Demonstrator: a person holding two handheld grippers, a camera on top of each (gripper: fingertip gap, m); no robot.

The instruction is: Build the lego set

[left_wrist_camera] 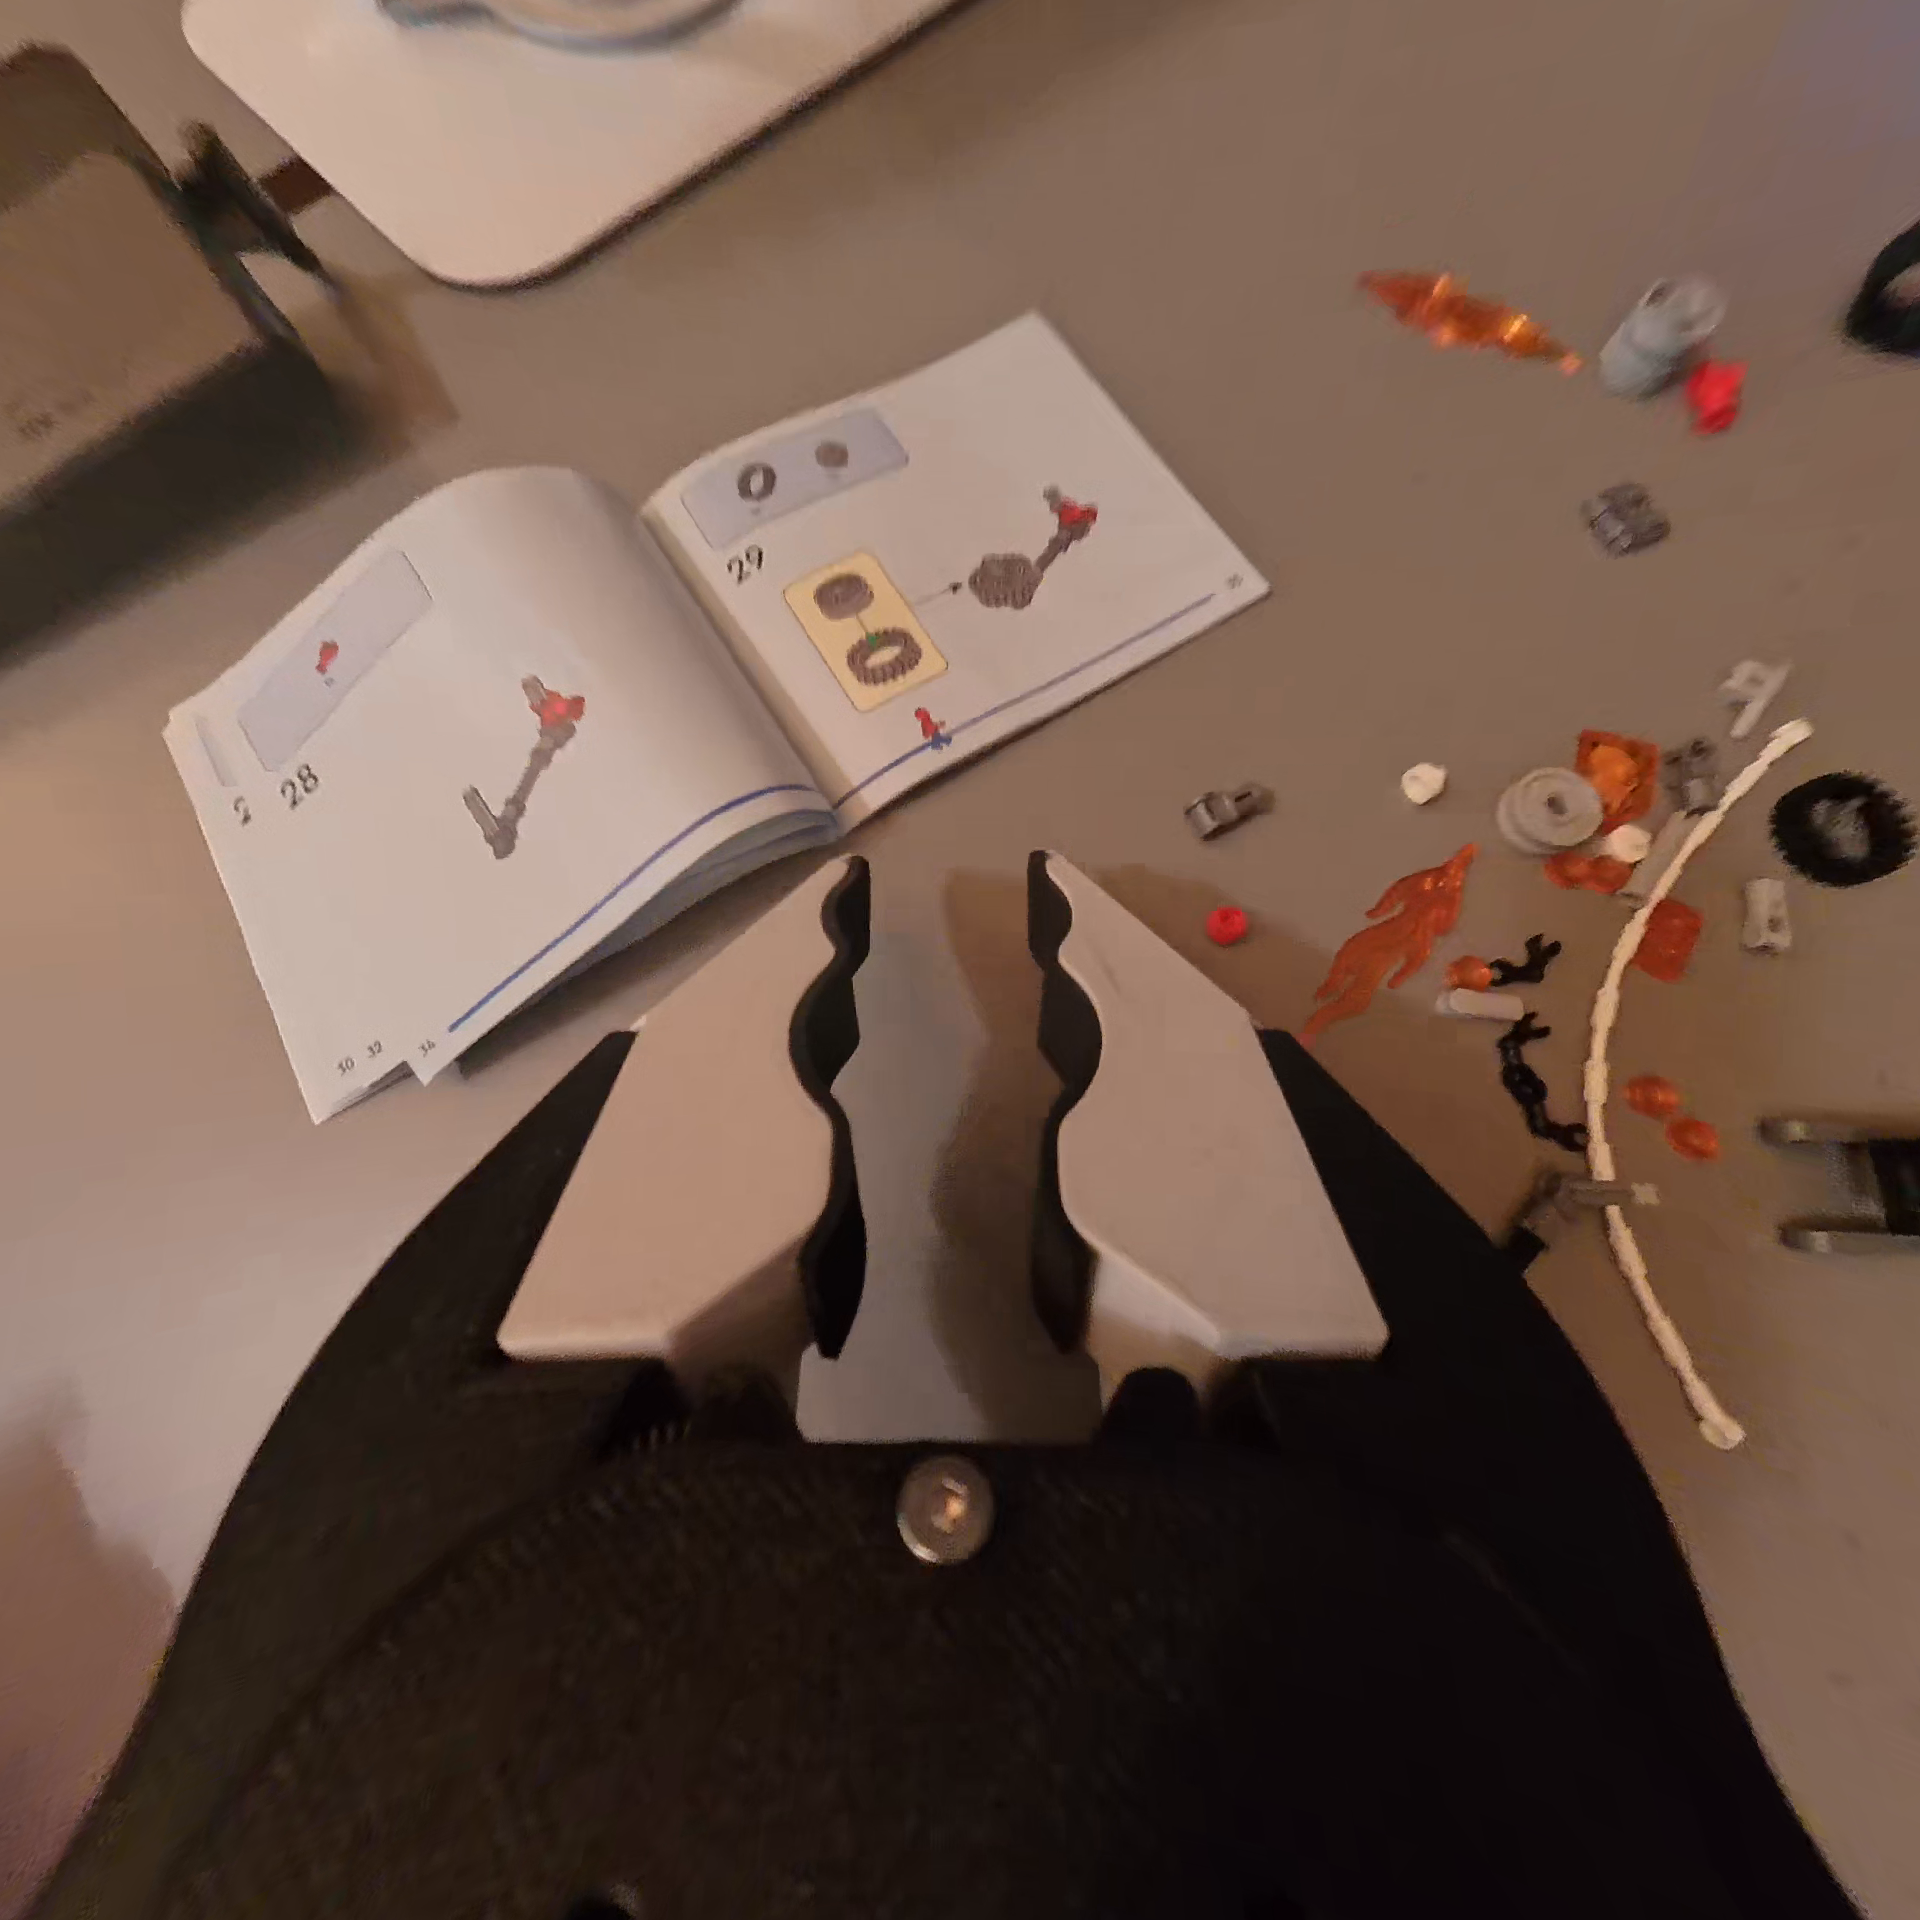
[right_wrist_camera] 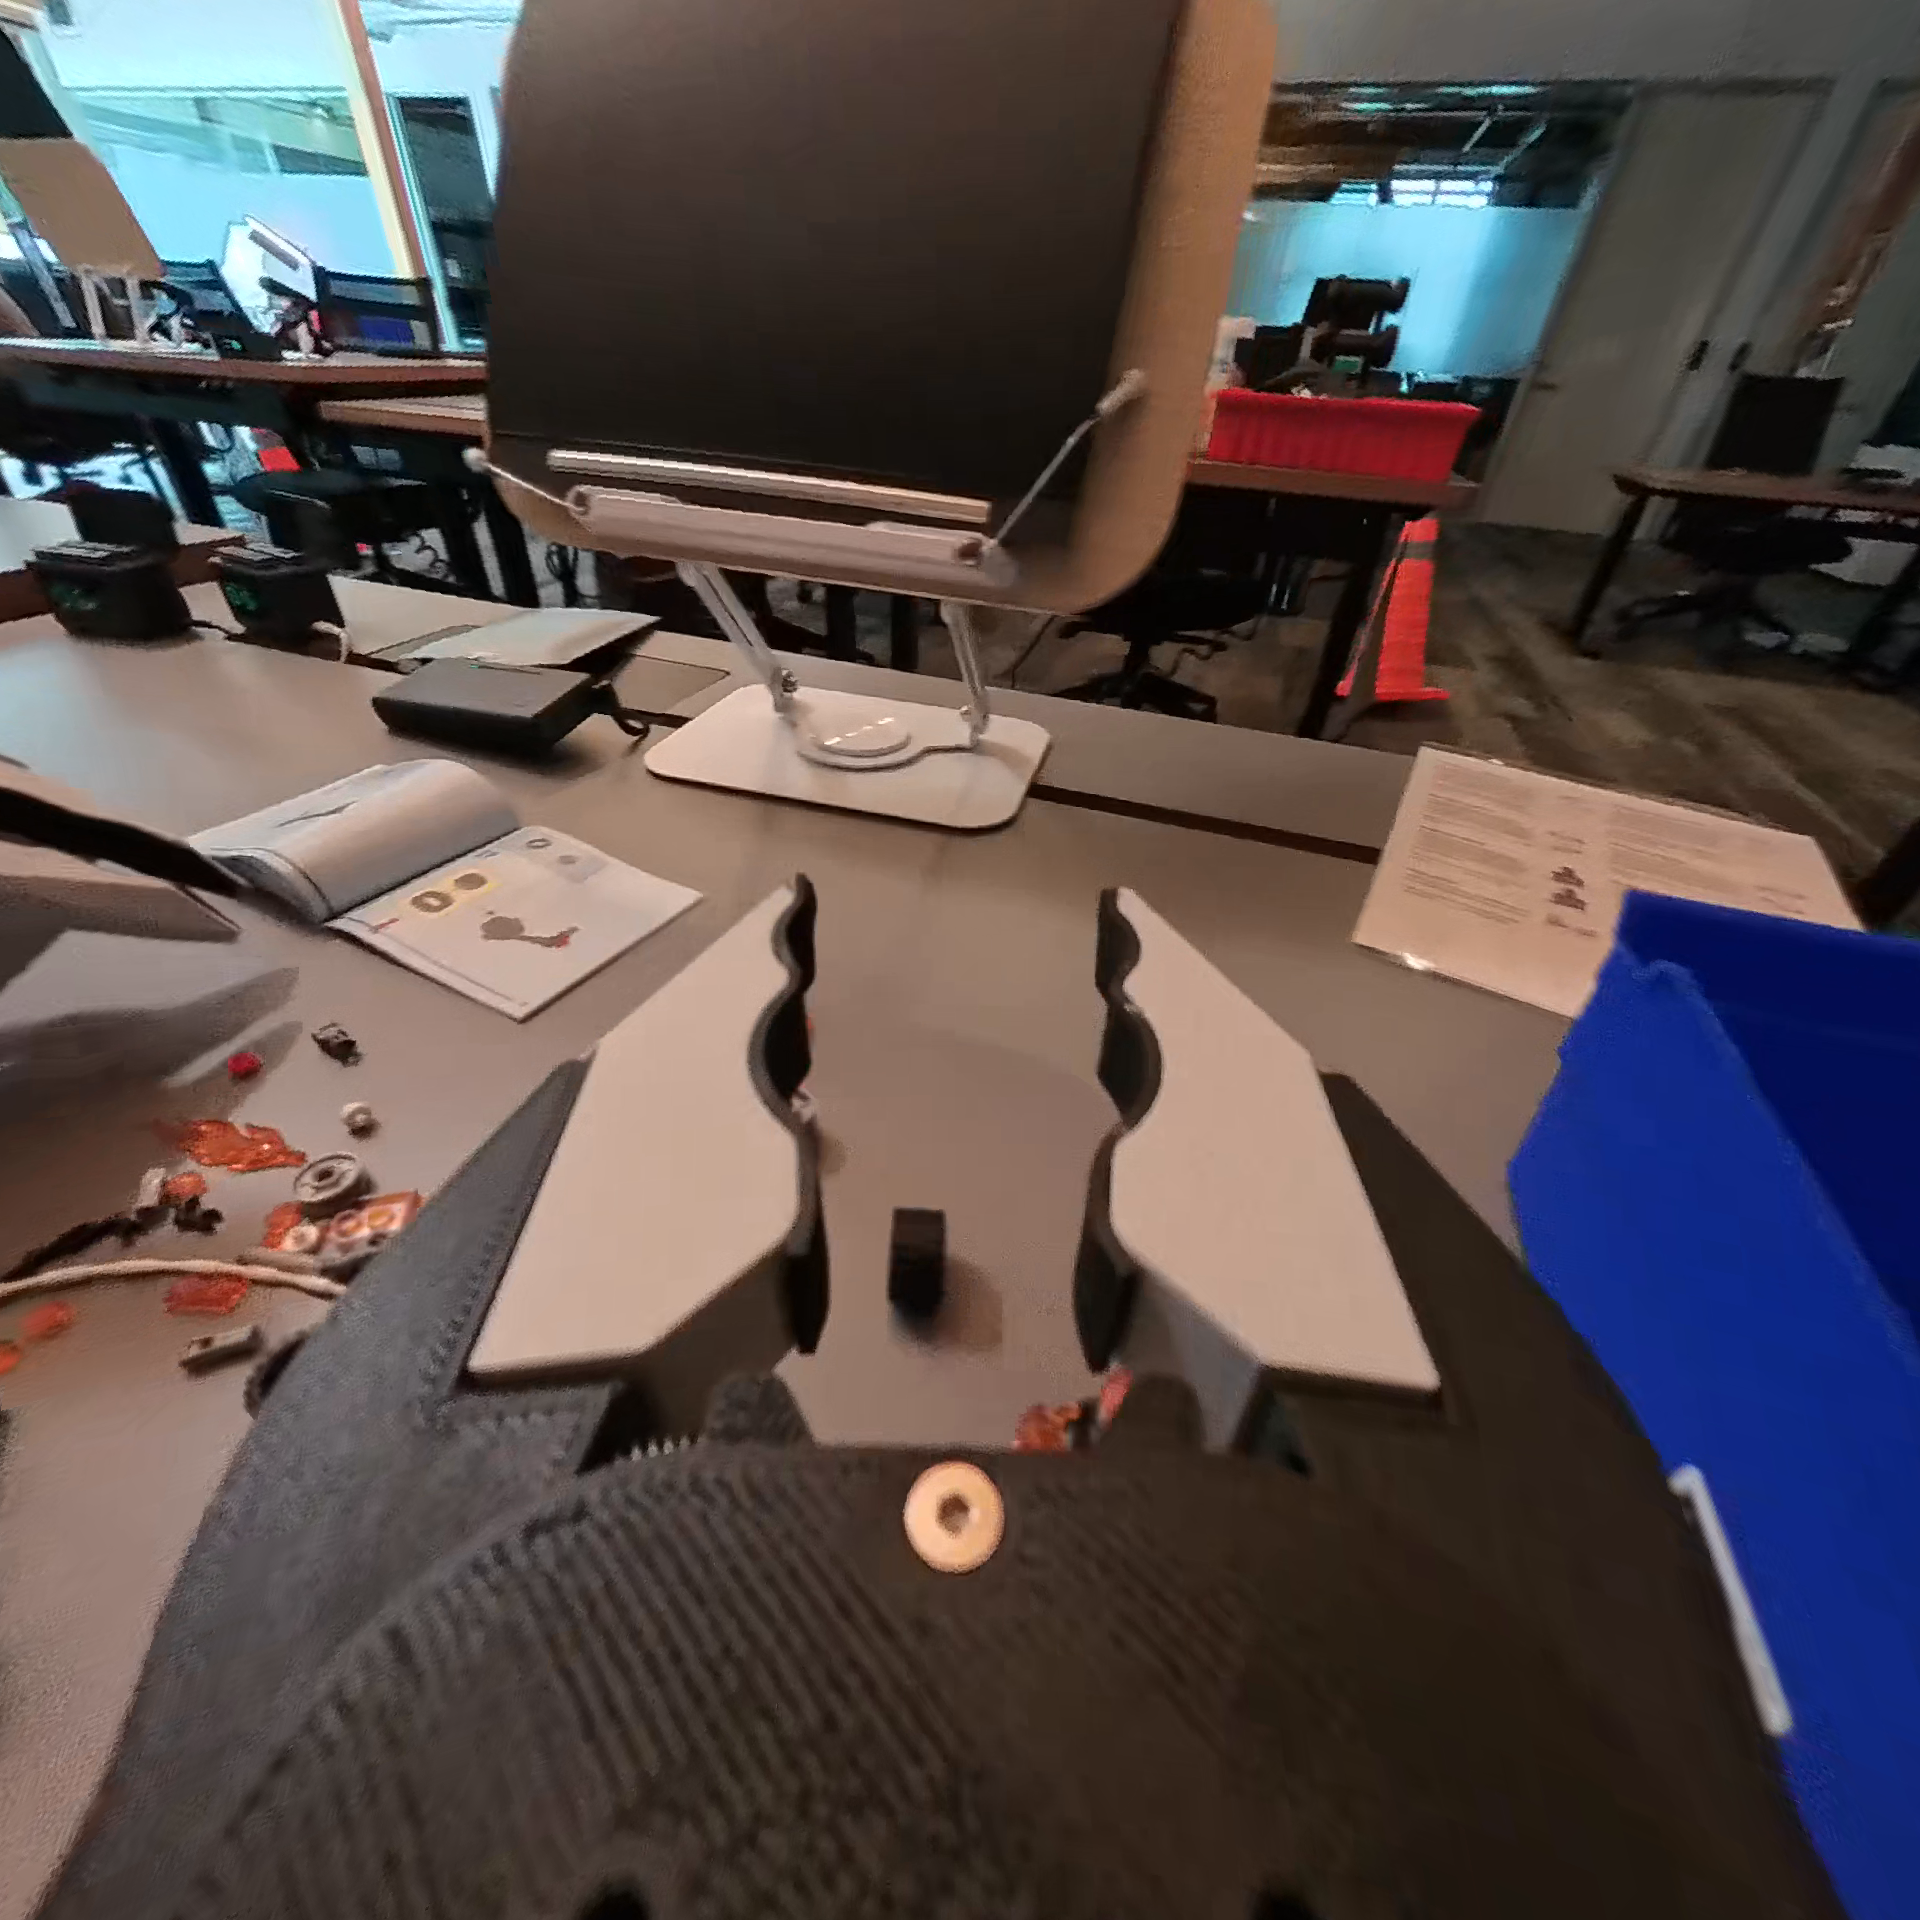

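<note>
An open instruction booklet [left_wrist_camera: 665, 717] lies on the grey table; it also shows in the right wrist view [right_wrist_camera: 457, 883]. My left gripper [left_wrist_camera: 948, 883] hovers open and empty just in front of the booklet. Loose Lego pieces lie to its right: orange flame pieces [left_wrist_camera: 1397, 940], a white curved tube [left_wrist_camera: 1652, 1029], a black tyre [left_wrist_camera: 1844, 826], a small red stud [left_wrist_camera: 1227, 925]. My right gripper [right_wrist_camera: 956, 925] is open and empty over the table. A small black tyre [right_wrist_camera: 917, 1252] stands on the table between its fingers, touching neither. The loose pieces [right_wrist_camera: 239, 1195] lie to its left.
A monitor on a white stand [right_wrist_camera: 847, 758] stands at the back of the table. A blue bin [right_wrist_camera: 1756, 1299] is close on the right. A laminated sheet [right_wrist_camera: 1590, 883] lies beyond it. A black box [right_wrist_camera: 483, 707] sits at the back left. A cardboard box [left_wrist_camera: 114, 343] is far left. My right fingertips sit around 30 cm from my left ones. My right tips are about 25 cm from the small red stud [left_wrist_camera: 1227, 925], my left tips only 4 cm. It turns up in the right wrist view [right_wrist_camera: 236, 1064] as well.
</note>
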